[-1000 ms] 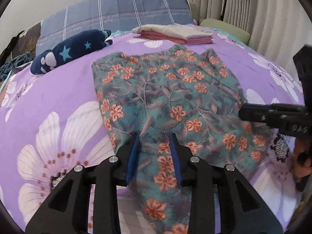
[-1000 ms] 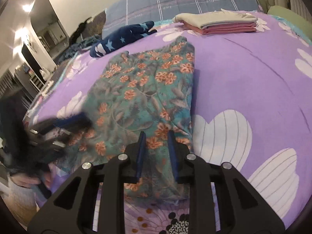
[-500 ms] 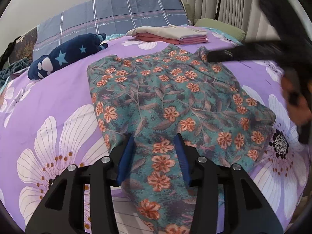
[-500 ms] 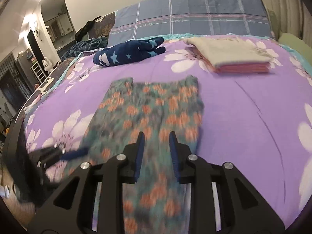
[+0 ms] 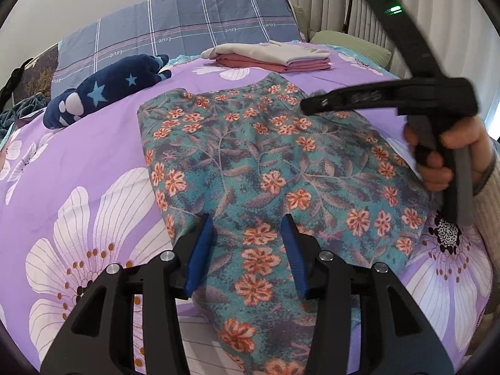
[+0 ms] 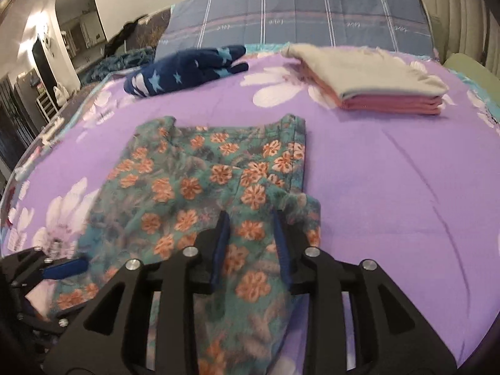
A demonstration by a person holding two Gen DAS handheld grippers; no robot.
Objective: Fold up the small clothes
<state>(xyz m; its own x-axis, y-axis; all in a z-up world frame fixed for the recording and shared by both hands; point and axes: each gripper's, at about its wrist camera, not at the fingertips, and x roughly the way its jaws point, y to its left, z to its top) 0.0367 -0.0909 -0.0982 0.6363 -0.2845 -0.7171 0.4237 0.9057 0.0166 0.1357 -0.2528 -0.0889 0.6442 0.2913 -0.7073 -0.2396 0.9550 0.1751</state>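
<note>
R gripper (image 6: 251, 218) shifted, garment (image 6: 200, 184) beneath (open)

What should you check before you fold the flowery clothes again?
1. Flowery garment lies spread on the bed sheet: ok, though its near end runs out of view.
2. Left gripper has let go: ok, its jaws have just been opening and stand apart, with the cloth lying under them.
3. Right gripper has let go: ok, its jaws have just been opening too, pads clear of the cloth.
4. Cloth is smooth: not ok, a small raised fold shows at its right edge in the right wrist view.
5. Folded stack and star plush are out of the way: ok, both lie apart from the garment.
</note>
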